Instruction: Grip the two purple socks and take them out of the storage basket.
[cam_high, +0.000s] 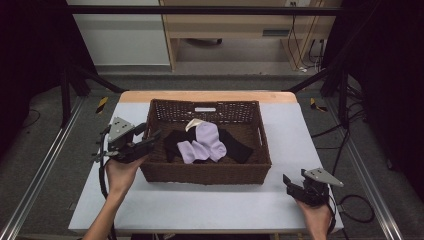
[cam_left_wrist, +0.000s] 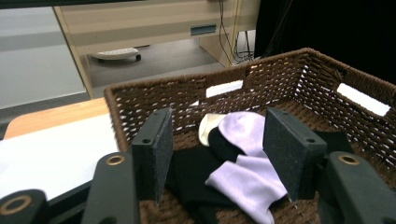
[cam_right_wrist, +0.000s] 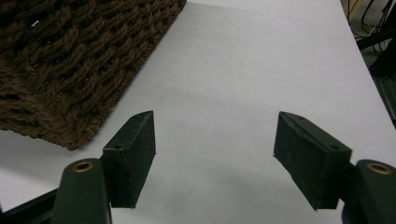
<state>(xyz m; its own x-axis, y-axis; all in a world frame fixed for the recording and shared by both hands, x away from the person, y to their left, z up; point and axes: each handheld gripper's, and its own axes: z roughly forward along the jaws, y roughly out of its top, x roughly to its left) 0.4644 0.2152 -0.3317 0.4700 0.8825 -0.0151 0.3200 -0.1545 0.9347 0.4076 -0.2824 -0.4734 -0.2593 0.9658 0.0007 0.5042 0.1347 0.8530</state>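
Hovering left tongs (cam_left_wrist: 217, 156) wide, empty, over basket (cam_left_wrist: 280, 74) socks (cam_left_wrist: 252, 172) | right tongs (cam_right_wrist: 215, 158) wide, empty

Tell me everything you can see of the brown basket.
The basket is rectangular, woven of dark brown wicker-like strands, open-topped, with slot handles cut in its far and right walls. It stands flat on the white table top, toward the far edge. Inside lie black socks, lilac socks and a cream piece, all heaped on its floor. The left gripper hovers at its left rim, jaws apart, aimed inward. The right gripper sits clear of its near right corner.
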